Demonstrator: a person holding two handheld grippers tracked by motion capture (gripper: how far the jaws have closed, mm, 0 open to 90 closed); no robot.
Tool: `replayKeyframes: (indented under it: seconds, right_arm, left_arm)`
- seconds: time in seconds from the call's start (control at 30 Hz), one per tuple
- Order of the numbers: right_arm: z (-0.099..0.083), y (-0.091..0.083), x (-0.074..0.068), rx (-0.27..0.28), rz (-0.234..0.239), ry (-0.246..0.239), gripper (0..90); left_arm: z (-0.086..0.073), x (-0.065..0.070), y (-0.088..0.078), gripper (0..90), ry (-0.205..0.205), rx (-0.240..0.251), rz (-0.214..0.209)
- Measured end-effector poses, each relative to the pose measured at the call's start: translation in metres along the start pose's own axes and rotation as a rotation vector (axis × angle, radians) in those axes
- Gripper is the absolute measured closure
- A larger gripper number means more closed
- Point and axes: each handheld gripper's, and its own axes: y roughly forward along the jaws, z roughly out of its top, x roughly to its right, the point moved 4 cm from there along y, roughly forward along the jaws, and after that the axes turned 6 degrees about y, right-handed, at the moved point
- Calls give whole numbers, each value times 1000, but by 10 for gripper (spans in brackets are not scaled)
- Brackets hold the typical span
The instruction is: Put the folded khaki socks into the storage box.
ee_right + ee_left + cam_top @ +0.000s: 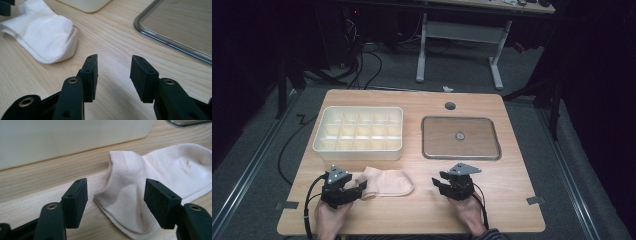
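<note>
A pale pink sock (387, 182) lies flat on the wooden table (512, 180) near its front edge. My left gripper (359, 187) rests at the sock's cuff end. In the left gripper view its jaws (117, 200) stand open on either side of the ribbed cuff (120, 182), with the pads apart from the cloth. To the right of the sock's toe, my right gripper (438, 182) is open with only bare wood between its jaws (113, 72). In the right gripper view the sock (45, 37) lies ahead to the left.
A cream divided organiser box (357, 150) stands behind the sock at the left. A shallow metal-rimmed tray (461, 156) lies at the back right. The table has a cable hole (450, 106) near its far edge. Desk legs and cables stand beyond the table.
</note>
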Motion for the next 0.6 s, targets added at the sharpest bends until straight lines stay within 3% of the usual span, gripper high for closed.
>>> replayKeyframes:
  seconds: [0.23,0.6]
  right_arm:
    - [7,12,-22,-7,45,-50,577]
    - [13,28,-47,-17,87,-86,576]
  left_arm:
    - [-4,2,5,381,-7,-13,7]
    - [-5,3,8,403,0,-24,17]
